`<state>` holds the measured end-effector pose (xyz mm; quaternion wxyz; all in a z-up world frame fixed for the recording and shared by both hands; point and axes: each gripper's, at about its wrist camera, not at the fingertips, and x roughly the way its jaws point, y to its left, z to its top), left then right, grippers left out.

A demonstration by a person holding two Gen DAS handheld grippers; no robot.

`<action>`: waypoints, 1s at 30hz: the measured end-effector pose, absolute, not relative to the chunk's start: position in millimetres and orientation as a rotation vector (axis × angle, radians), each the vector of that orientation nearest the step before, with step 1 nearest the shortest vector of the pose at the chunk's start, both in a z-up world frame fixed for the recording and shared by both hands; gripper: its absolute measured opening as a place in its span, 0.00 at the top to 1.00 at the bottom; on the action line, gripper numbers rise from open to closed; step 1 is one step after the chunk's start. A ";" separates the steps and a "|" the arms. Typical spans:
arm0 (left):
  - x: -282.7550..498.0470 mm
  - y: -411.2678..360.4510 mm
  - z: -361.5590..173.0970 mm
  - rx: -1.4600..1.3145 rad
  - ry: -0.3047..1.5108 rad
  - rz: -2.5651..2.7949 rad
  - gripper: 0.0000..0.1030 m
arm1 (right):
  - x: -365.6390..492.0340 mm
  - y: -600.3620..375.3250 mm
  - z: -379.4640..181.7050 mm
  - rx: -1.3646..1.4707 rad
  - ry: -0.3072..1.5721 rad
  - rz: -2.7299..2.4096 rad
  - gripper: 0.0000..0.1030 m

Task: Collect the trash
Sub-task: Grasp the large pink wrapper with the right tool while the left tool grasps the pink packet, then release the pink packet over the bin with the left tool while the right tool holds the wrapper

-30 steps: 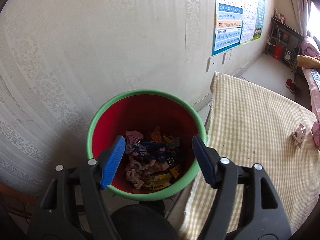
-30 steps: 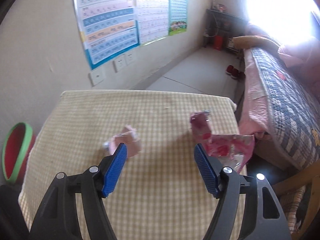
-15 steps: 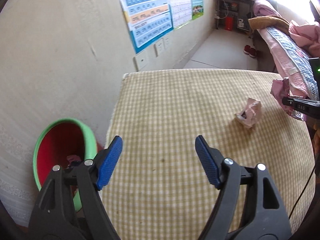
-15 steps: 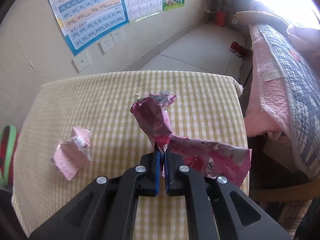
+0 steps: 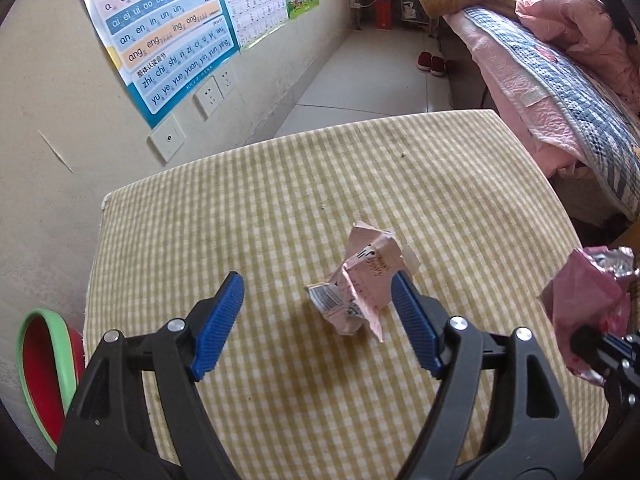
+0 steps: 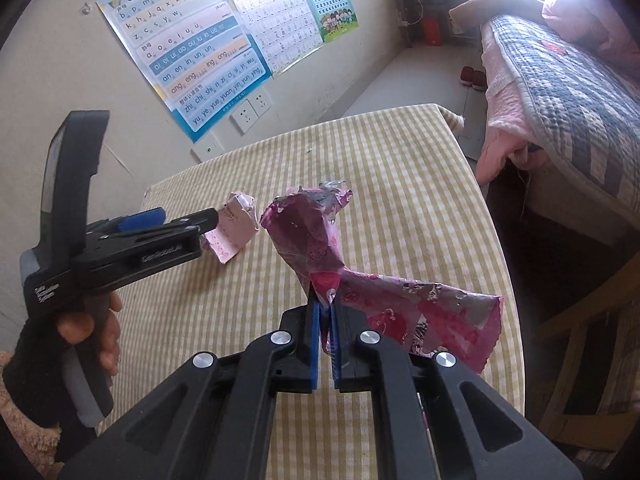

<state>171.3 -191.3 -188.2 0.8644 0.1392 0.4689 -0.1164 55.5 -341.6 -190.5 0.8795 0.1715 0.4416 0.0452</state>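
Glossy foil wrapper (image 6: pixel 320 240), crumpled paper wrapper (image 5: pixel 362 280) (matt), woven cloth tablecloth (image 5: pixel 280 200)

Both claws are black plastic with ribbed blue pads (image 5: pixel 416 330) on the fingers and round silver screws (image 6: pixel 281 337) at the pivots. Left claw (image 5: pixel 318 322) seen from the right wrist view has a black pistol-style body with white printed lettering (image 6: pixel 162 253) and a grey grip. Hand (image 6: pixel 94 334) on it wears a black sleeve or cuff (image 6: pixel 34 364).

home bedroom: quilted bed (image 5: pixel 560 92), wall pinyin chart (image 5: pixel 160 36), slippers (image 5: pixel 431 63)
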 end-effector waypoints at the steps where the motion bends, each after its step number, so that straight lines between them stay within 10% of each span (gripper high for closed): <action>1: 174.2 -194.5 -193.0 0.297 0.999 -0.246 0.30 | 53.4 -342.3 -191.3 0.364 0.923 0.096 0.95; 13: 177.5 -190.3 -196.3 0.224 1.061 -0.210 0.90 | 40.2 -334.7 -192.0 0.389 0.910 0.117 0.93; 30: 111.1 -79.8 -118.8 0.046 0.914 -0.059 0.90 | 24.3 -276.9 -156.6 0.313 0.864 0.218 0.93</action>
